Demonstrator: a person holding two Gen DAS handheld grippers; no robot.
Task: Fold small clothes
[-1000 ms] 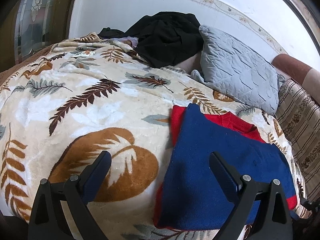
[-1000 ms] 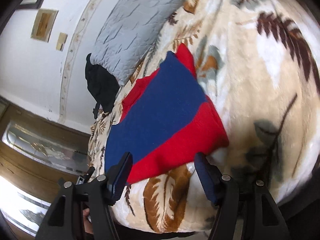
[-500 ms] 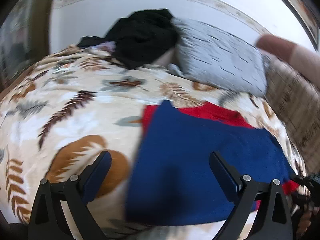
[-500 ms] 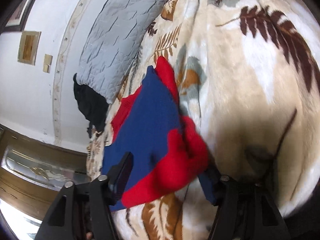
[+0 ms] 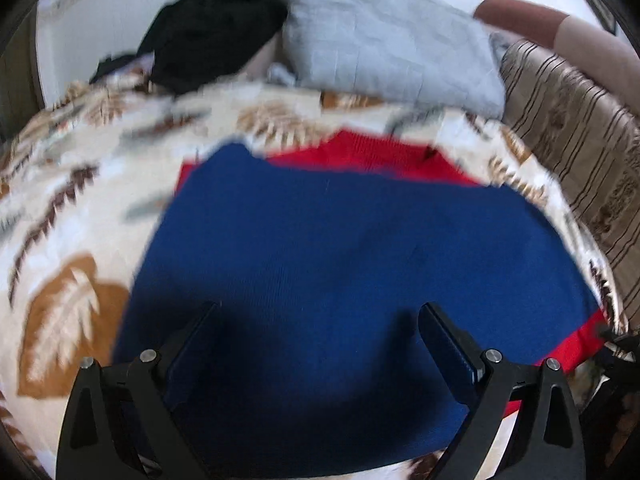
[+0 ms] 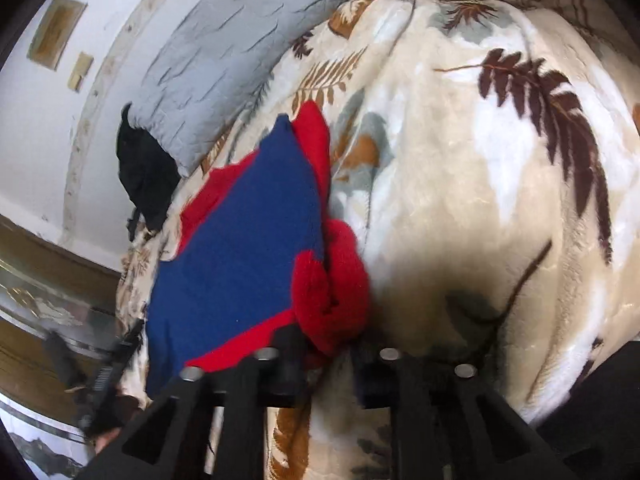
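Note:
A small blue and red sweater (image 5: 340,240) lies flat on the leaf-print blanket (image 5: 80,200). My left gripper (image 5: 320,312) hovers just over the sweater's near blue part. It is open, with wide jaws and nothing pinched. In the right wrist view the sweater (image 6: 240,240) stretches away to the left. Its red hem (image 6: 332,292) is bunched into a lump between the jaws of my right gripper (image 6: 326,340). Those jaws are closing and press on the red cloth.
A grey quilted pillow (image 5: 384,52) and a heap of black clothes (image 5: 212,28) lie at the head of the bed by the white wall. A striped brown cover (image 5: 572,148) runs along the right side. Bare blanket (image 6: 460,200) spreads to the right of the sweater.
The left gripper has slid right from the blanket to over the blue cloth. The right gripper's jaws have narrowed on the red hem, which went from flat to bunched up.

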